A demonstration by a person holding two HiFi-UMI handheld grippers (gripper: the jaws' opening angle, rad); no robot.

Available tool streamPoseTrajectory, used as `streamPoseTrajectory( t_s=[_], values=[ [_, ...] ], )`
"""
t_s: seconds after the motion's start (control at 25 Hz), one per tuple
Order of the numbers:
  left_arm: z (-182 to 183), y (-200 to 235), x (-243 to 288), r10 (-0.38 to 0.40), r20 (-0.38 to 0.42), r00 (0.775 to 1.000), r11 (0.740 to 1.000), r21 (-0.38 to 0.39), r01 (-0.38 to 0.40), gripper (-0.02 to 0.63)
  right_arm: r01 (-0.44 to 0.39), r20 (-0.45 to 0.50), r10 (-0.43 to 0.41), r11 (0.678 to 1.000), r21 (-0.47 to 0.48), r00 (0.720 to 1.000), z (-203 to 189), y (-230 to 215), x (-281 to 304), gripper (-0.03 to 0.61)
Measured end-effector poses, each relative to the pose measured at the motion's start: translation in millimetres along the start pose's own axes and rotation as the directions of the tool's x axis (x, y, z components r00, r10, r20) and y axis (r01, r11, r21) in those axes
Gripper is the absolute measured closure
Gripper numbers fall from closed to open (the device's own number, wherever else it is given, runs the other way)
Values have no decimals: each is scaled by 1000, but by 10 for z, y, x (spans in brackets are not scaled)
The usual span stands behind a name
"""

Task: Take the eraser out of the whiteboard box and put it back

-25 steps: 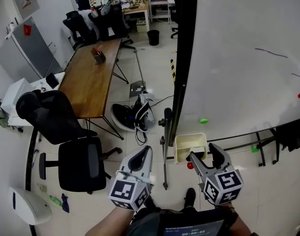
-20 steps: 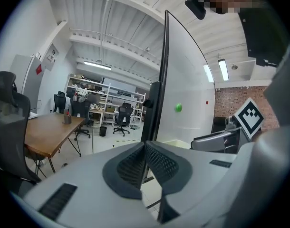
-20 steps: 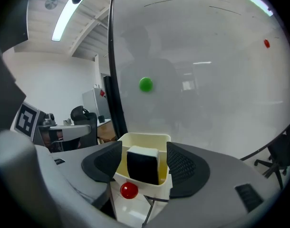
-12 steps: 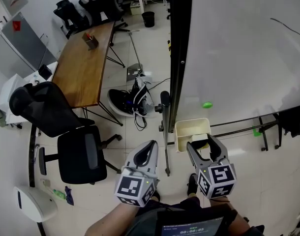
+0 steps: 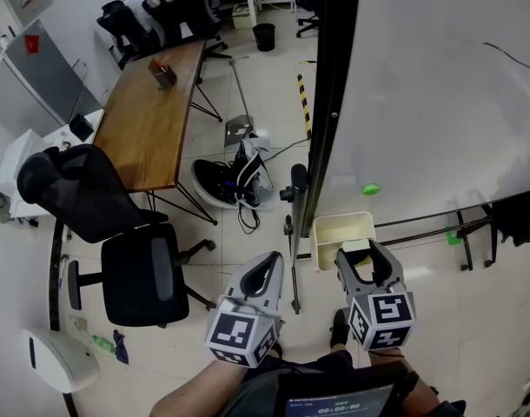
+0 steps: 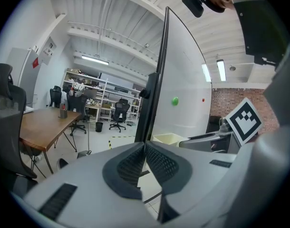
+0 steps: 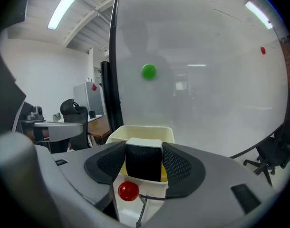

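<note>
A cream whiteboard box (image 5: 343, 224) (image 7: 141, 128) hangs at the lower edge of the whiteboard (image 5: 439, 102). A black eraser with a pale top (image 7: 143, 161) (image 5: 356, 246) stands in the box's near end. My right gripper (image 7: 143, 148) (image 5: 363, 252) has it between its jaws, which have just been closing. Both mesh pads now lie against the eraser's sides. My left gripper (image 5: 274, 259) (image 6: 144, 146) is shut on nothing, beside the board's black frame post (image 5: 330, 102), to the left of the box.
A red magnet (image 7: 128, 191) sits on the box's front and a green magnet (image 5: 369, 188) on the board above. To the left are a black office chair (image 5: 143, 281), a wooden table (image 5: 152, 120) and cables on the floor (image 5: 243, 189).
Both grippers have sunk and come closer to the board's lower edge. The right gripper's jaws have moved over the box's near end and around the eraser.
</note>
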State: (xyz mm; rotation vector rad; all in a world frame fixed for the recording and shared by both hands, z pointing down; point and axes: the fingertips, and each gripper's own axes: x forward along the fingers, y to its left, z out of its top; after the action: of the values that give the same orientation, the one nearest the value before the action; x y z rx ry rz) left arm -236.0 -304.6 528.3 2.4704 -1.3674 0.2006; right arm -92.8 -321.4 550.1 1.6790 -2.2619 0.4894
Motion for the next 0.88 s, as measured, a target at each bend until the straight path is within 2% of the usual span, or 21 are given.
streamPoseTrajectory(
  t_s=[0.24,0.36,0.52,0.72,0.88],
  values=[
    [186,-38,-45,-14,38,999,1000,-7,14,595,-41,24,41,999,20,999,146,35,-79,304],
    [470,-122,-157,-14,64,998,1000,13,13,598,-68,70,67,998,17,995,469,93,-297,304],
    [999,-199,-385,45,129,991,997,59,-53,600,-123,162,120,992,8,979,1025,176,-692,304],
    [1560,-399,-667,15,213,977,999,44,-25,601,-187,267,185,982,-17,946,1644,319,-1134,304],
    [1823,-592,-851,4,249,969,998,58,-19,601,-207,305,216,976,-61,927,1939,406,-1419,304]
  ],
)
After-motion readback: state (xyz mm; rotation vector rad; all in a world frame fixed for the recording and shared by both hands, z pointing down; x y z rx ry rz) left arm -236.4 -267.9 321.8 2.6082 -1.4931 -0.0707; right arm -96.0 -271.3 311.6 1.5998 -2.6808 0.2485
